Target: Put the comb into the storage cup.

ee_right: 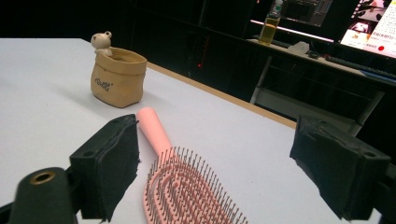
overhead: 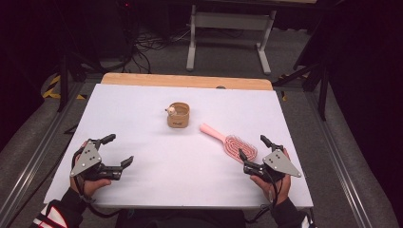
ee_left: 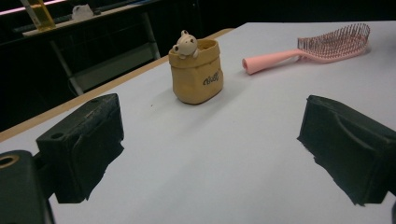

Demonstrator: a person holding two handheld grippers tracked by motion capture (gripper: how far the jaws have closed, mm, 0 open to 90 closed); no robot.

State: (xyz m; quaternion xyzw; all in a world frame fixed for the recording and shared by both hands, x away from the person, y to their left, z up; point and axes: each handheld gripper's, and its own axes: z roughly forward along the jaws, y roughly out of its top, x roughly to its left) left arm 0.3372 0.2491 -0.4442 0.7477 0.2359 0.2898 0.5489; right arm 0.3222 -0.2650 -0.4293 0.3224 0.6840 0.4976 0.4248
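Fingers of the left gripper [overhead: 114,150] and right gripper [overhead: 252,148] are spread, holding nothing. Table [overhead: 142,102]: bare save two items. Hairbrush [overhead: 229,141] lies just right of the pot [overhead: 178,115], bristles up, untouched. No handling evident; any task remains wholly ahead.

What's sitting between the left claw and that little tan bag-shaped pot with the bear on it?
Nothing: bare white tabletop separates the open left claw from the tan bag-shaped pot, clearest in the left gripper view.
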